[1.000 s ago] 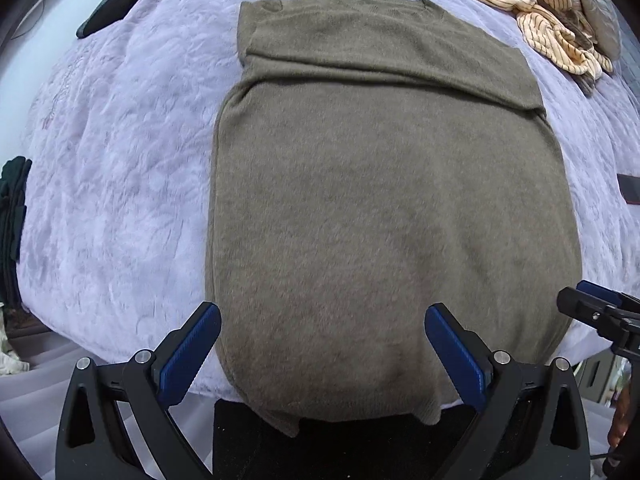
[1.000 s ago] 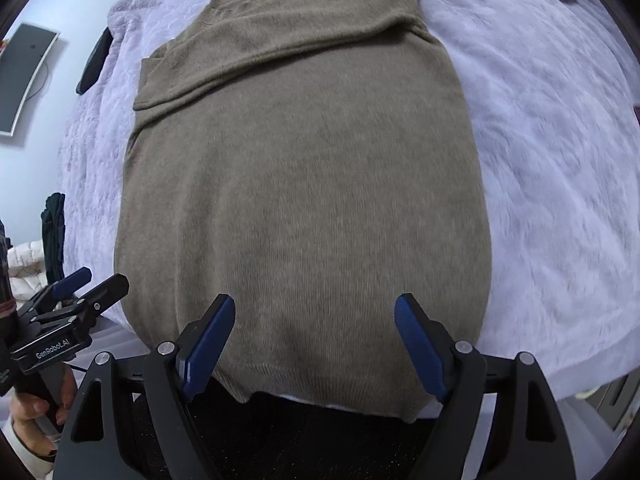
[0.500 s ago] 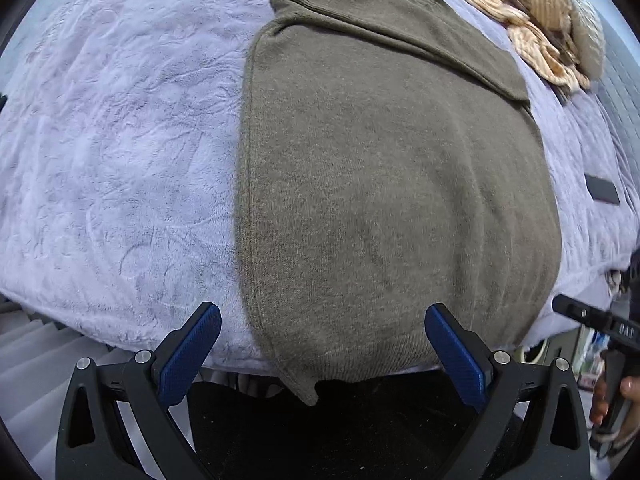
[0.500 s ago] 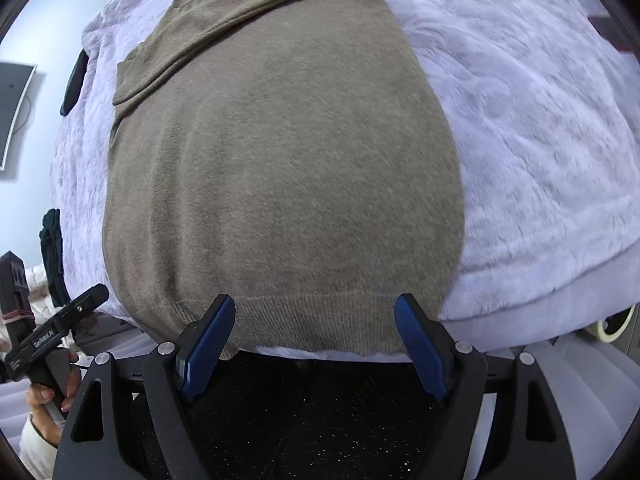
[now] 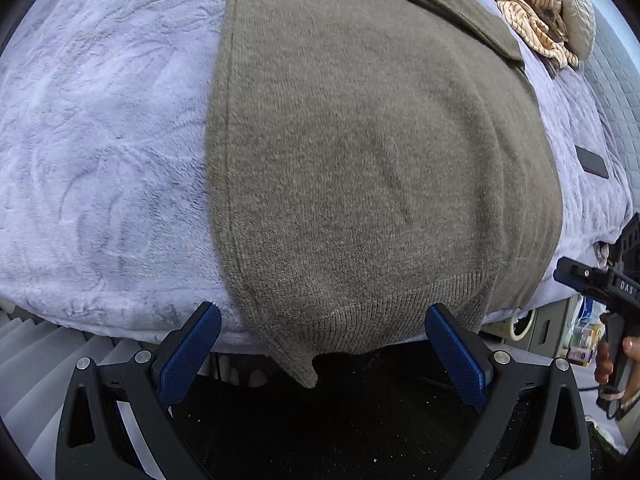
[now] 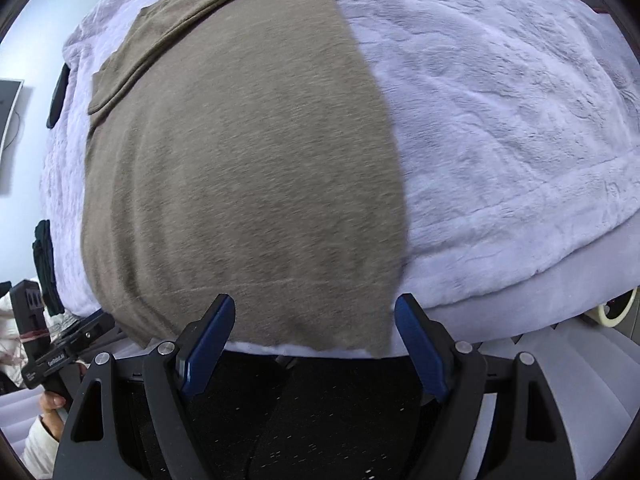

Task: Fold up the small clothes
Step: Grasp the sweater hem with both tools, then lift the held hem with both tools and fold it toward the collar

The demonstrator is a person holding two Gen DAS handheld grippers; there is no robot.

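Olive knit sweater (image 5: 372, 152) spread flat on a lavender plush blanket (image 5: 100, 140), ribbed hem at the near bed edge, left gripper (image 5: 322, 324) fingers apart over one hem corner, right gripper (image 6: 314, 316) fingers apart over the other, neither clamping cloth, striped garments (image 5: 532, 8) heaped beyond.

Left gripper (image 5: 323, 344): pointed steeply down, jaws wide apart, blue pads (image 5: 188, 354) bare, nothing clamped btwn them. Right gripper (image 6: 315, 338): same steep downward tilt, jaws spread wide, pads (image 6: 420, 344) empty. Both side by side, near each other, each visible at edge of other's view. Right hand (image 5: 614, 364) wrapped round its handle, fingers curled. Left hand (image 6: 50, 402) gripped its handle too, pale sleeve at wrist.
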